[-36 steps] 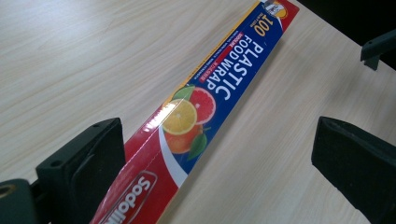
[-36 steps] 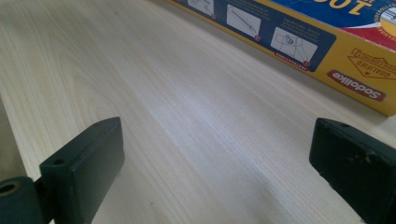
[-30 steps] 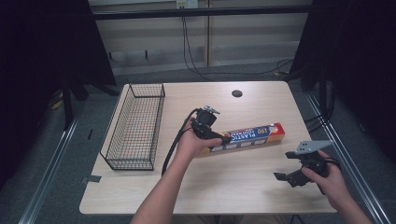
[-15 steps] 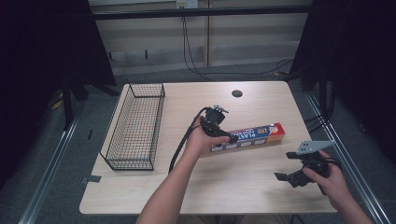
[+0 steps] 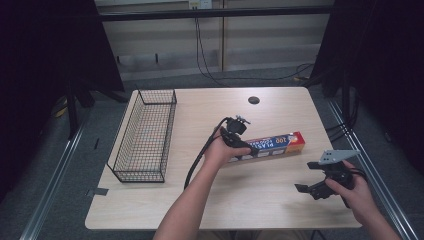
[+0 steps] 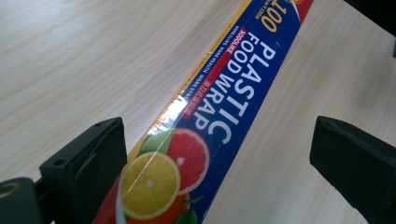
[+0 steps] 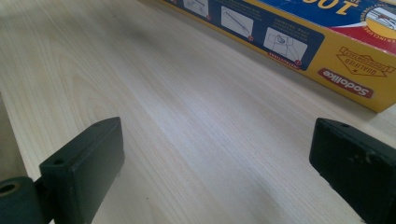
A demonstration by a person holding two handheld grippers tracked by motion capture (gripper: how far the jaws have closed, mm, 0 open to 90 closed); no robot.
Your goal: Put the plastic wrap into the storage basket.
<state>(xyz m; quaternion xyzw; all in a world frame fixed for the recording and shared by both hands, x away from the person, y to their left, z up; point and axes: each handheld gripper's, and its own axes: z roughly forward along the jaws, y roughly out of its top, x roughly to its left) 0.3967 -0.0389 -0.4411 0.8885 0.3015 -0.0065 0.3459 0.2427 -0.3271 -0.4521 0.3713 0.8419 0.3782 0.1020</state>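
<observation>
1. Slid forward and to the right along the plastic wrap box (image 5: 270, 146) over the last second: left gripper (image 5: 239, 136), now poised over the box's near end with jaws spread wide on either side of it.
2. Stayed put at the table's (image 5: 200, 200) right front corner: right gripper (image 5: 315, 191), jaws likewise wide apart and gripping nothing, bare wood between them in the right gripper view.
3. Lay flat near the middle of the table, well apart from the wire basket (image 5: 145, 135) at the left, long side running left to right: the box itself, unmoved through all three high views.
4. Judged from the straddling jaws in the left gripper view, box (image 6: 196, 140) running up between them: approach about finished, closing on the box the likely next step, lift not yet begun.
5. Touched or nearly touched the left jaw at the box's yellow edge; contact impossible to confirm. Right jaw clearly apart from it.
6. Hidden under the hand in the high view: the box's left end. Cut off at the frame edges in both gripper views: both ends of the box (image 7: 299, 42).
7. Too small to read from above: most of the label.
</observation>
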